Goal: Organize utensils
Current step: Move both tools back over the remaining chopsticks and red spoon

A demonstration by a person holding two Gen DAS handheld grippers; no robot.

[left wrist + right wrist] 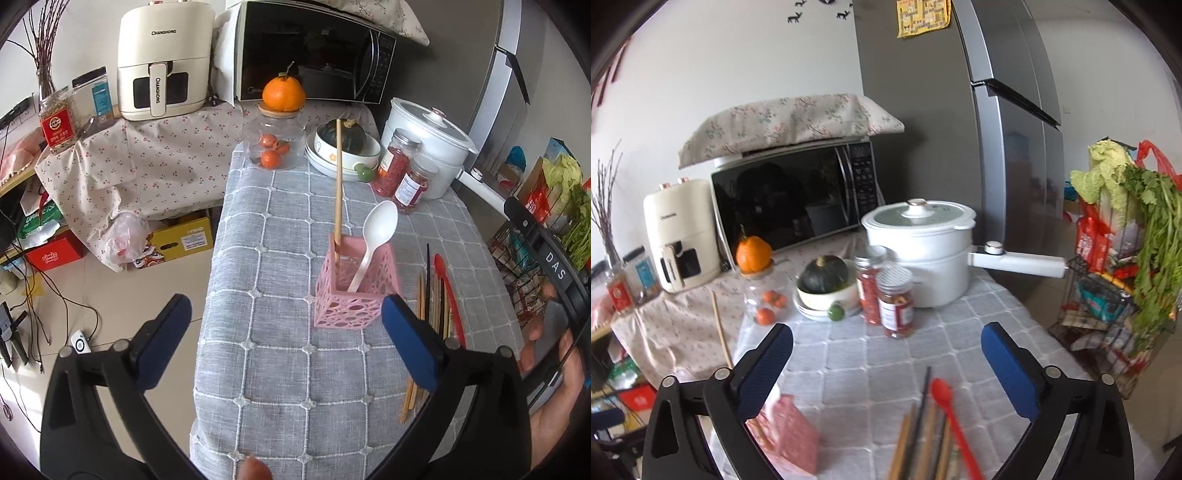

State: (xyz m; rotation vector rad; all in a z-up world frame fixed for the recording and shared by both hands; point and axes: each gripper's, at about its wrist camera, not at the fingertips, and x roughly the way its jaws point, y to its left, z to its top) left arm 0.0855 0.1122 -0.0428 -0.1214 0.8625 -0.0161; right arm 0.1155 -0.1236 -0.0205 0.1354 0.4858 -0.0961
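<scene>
A pink perforated utensil holder (352,291) stands on the grey checked tablecloth (288,229). It holds a white spoon (373,240) and one wooden chopstick (338,184). To its right lie several wooden chopsticks (437,314), a dark chopstick (428,273) and a red spoon (448,295). My left gripper (286,321) is open and empty, just in front of the holder. My right gripper (886,347) is open and empty above the loose chopsticks (923,439) and red spoon (955,424); the holder (790,432) shows at its lower left.
At the table's far end stand a glass jar of tangerines (273,142) with an orange on top, stacked bowls with a dark squash (343,147), two red-filled jars (404,173) and a white electric pot (923,247). A microwave (310,51), fridge (979,129) and vegetable rack (1119,280) surround the table.
</scene>
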